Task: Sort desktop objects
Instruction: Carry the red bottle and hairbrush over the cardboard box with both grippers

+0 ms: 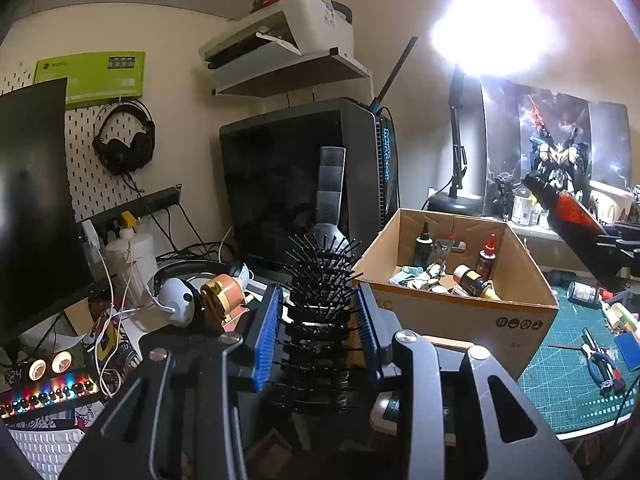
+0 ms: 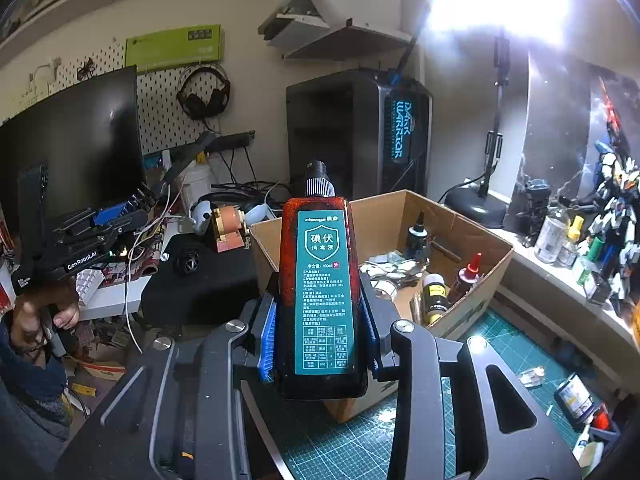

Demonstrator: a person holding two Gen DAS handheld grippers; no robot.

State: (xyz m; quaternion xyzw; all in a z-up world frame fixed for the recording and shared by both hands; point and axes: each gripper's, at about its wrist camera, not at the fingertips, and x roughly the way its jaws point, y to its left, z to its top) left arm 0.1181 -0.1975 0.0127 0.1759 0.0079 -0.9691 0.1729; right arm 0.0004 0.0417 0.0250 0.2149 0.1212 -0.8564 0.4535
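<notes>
Cluttered desk w/ a green cutting mat [image 2: 520,360], a dark monitor [image 2: 80,140] and a PC tower [image 2: 352,132] at the back; an open cardboard box [image 2: 472,240] of small bottles sits in the middle.

Left gripper [image 1: 316,328] is pinched on a black hairbrush [image 1: 320,280] across its bristle head, handle pointing up, held above the desk just left of the box. Brush is judged light and stiff, but the bristles give, so the grip may shift; the solid back or handle would be a firmer hold.

Right gripper [image 2: 320,332] is clamped on an amber bottle [image 2: 322,288] w/ a teal label, at the flat sides of the lower body, cap up, held in front of the box. Probably smooth plastic, part-filled w/ liquid, approx. moderate weight; it could slip if tilted, so a mid-body hold is judged best.
</notes>
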